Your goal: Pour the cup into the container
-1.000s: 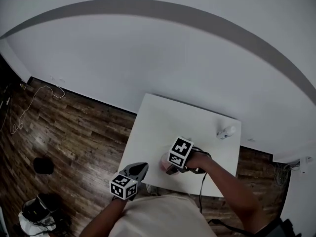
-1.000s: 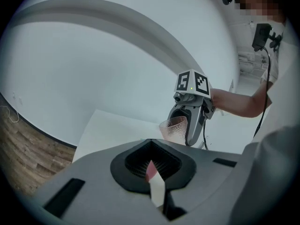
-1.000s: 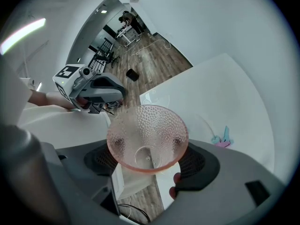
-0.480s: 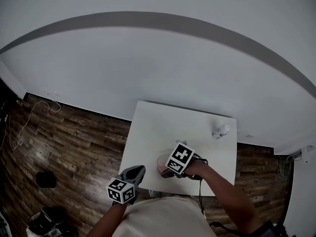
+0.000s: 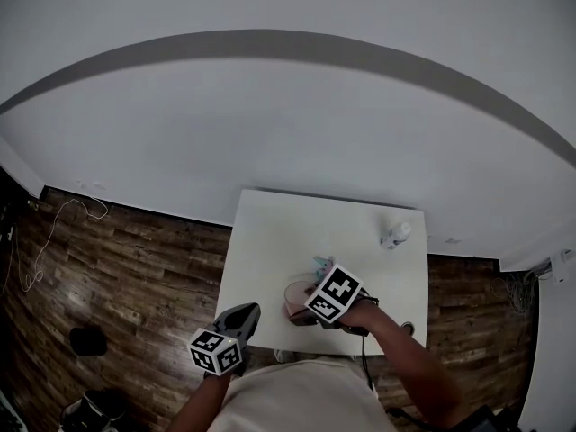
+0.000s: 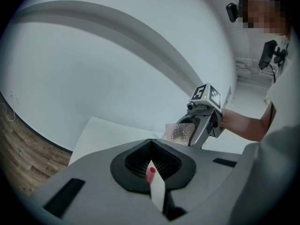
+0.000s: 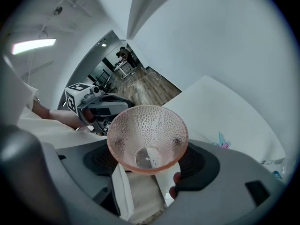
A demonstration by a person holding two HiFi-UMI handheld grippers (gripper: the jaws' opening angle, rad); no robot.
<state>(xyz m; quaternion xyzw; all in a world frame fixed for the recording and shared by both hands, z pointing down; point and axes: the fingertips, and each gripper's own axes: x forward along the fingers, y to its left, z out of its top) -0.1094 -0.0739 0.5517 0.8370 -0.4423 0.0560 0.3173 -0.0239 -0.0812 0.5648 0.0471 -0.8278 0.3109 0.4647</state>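
While the right gripper pinches a pink dimpled cup above the white table, cup mouth tipped toward its camera, left gripper jaws pressed together, empty, near the table's corner.

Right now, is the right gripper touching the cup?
Touching. The right gripper view shows the right gripper clamped on the cup at its base.
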